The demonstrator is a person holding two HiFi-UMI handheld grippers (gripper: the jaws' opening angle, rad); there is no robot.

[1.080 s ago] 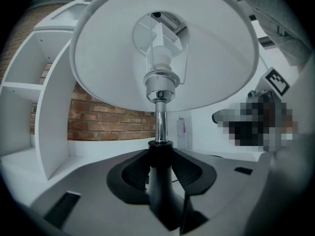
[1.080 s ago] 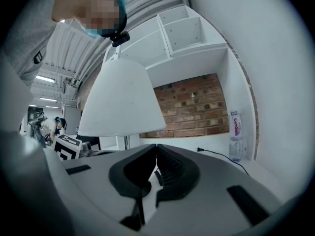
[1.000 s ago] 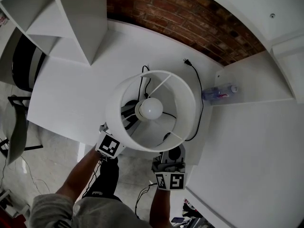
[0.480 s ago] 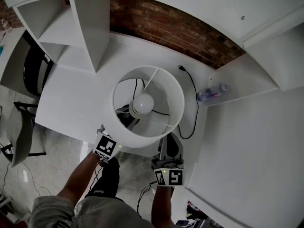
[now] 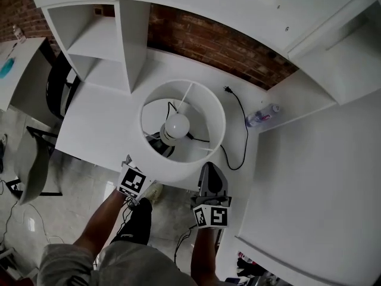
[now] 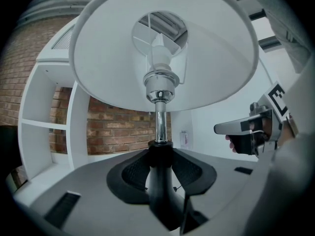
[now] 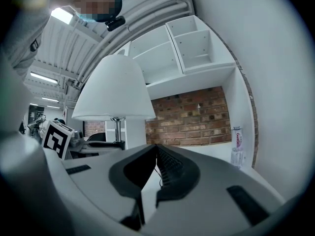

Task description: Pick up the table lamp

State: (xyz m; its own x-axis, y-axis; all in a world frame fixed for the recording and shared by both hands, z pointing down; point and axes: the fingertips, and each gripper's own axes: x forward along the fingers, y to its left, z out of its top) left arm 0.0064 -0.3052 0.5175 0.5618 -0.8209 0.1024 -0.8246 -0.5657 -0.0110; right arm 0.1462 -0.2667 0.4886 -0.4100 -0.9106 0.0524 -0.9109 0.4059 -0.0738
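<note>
Table lamp [image 6: 160,82] held upright at frame centre, axis vertical.
It is pinched by the left gripper [image 6: 160,154]; the right gripper [image 7: 156,149] is pressed together.

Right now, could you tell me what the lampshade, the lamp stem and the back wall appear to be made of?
Lampshade: matte white, probably fabric or plastic over a spoked frame; evenly dull surface.
Lamp stem: polished metal, judging by its mirror-like reflections, turning matte black lower down.
Back wall: exposed red brick with visible mortar lines.
</note>
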